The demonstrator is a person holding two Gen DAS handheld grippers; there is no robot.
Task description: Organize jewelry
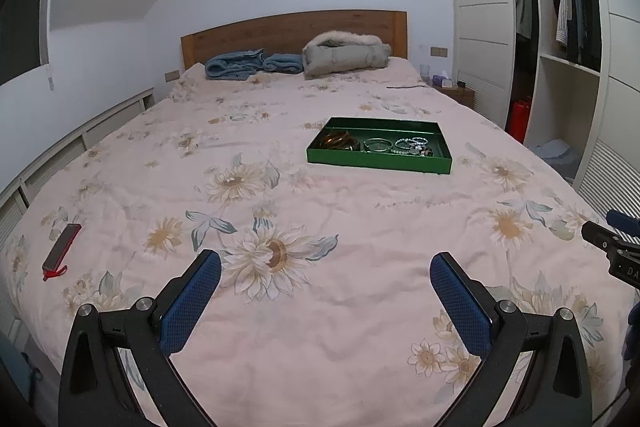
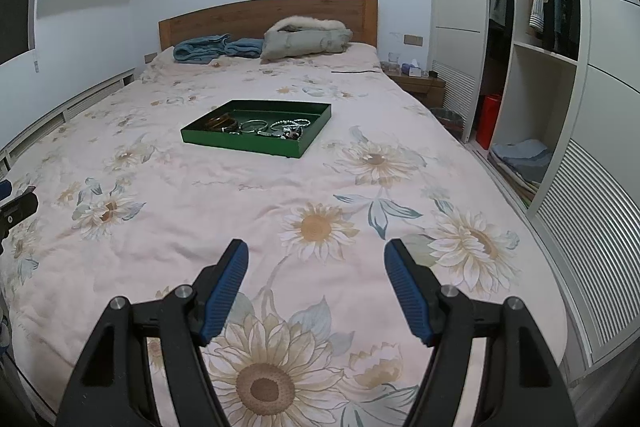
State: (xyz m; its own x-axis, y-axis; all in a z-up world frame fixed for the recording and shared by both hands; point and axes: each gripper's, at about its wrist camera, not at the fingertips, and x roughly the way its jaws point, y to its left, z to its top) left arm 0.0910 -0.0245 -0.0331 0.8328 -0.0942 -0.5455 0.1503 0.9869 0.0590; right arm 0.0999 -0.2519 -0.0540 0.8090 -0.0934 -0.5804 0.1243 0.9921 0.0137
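Note:
A green tray (image 1: 376,159) lies on the bed's floral cover, mid-bed. In it are amber bangles (image 1: 338,140), silver bangles (image 1: 379,145) and bead bracelets (image 1: 414,145). The tray also shows in the right wrist view (image 2: 244,143), with the amber bangles (image 2: 221,123), silver bangles (image 2: 254,126) and bead bracelets (image 2: 290,128). My left gripper (image 1: 325,265) is open and empty above the near part of the bed, well short of the tray. My right gripper (image 2: 316,253) is open and empty, also near the foot of the bed.
A dark phone with a red strap (image 1: 61,250) lies at the bed's left edge. Blue folded cloth (image 1: 252,63) and a grey coat (image 1: 346,55) lie by the headboard. An open wardrobe (image 2: 532,67) stands right of the bed, a nightstand (image 2: 420,83) beside it.

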